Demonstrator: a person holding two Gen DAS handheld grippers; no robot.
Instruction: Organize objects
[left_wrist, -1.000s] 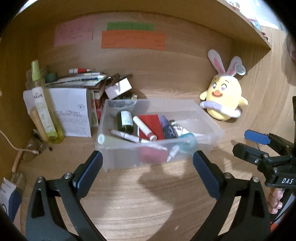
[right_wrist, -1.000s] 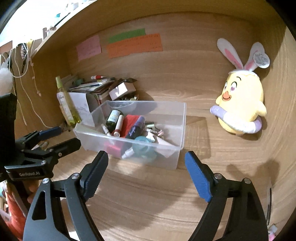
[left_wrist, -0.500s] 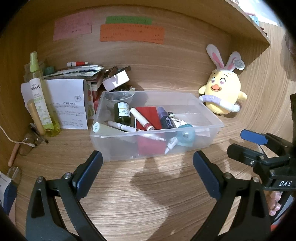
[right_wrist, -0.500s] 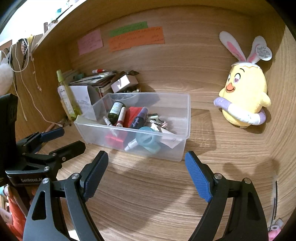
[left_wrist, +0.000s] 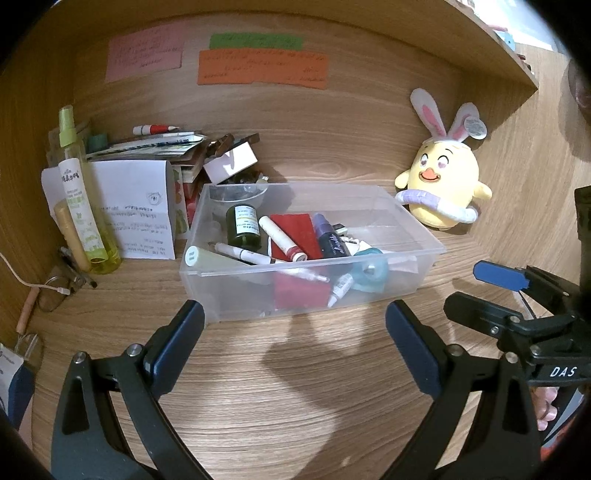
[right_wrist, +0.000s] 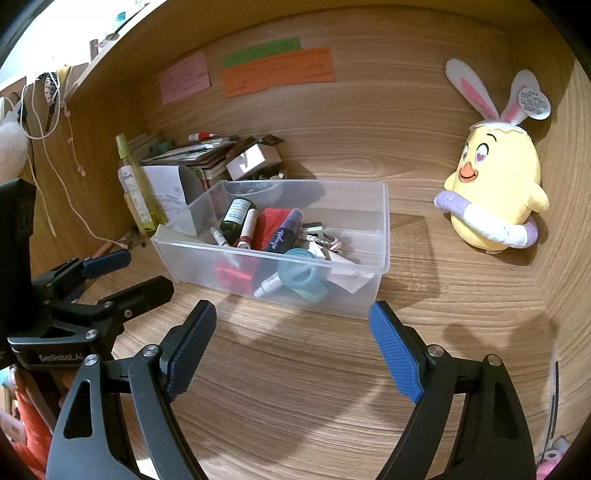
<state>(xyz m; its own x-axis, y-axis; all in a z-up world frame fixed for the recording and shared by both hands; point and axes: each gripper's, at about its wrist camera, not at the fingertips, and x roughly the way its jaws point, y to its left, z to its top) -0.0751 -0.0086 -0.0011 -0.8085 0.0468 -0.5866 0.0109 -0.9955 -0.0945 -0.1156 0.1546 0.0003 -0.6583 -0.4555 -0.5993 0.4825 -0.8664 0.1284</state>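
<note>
A clear plastic bin sits on the wooden desk. It holds a dark green bottle, a white and red tube, a red box, a purple bottle, a teal tape roll and pens. My left gripper hangs open in front of the bin's near wall, nothing between its fingers. Open and empty too, my right gripper stands before the bin. Each gripper shows at the edge of the other's view.
A yellow plush chick with rabbit ears stands right of the bin. Left of it are a green spray bottle, a folded white paper, a stack of books and boxes, glasses and a cord. Coloured notes hang on the back wall.
Both views have drawn back and tilted a little, so the bin and the plush sit lower and slightly farther. The jaws of both grippers kept the same spread.
</note>
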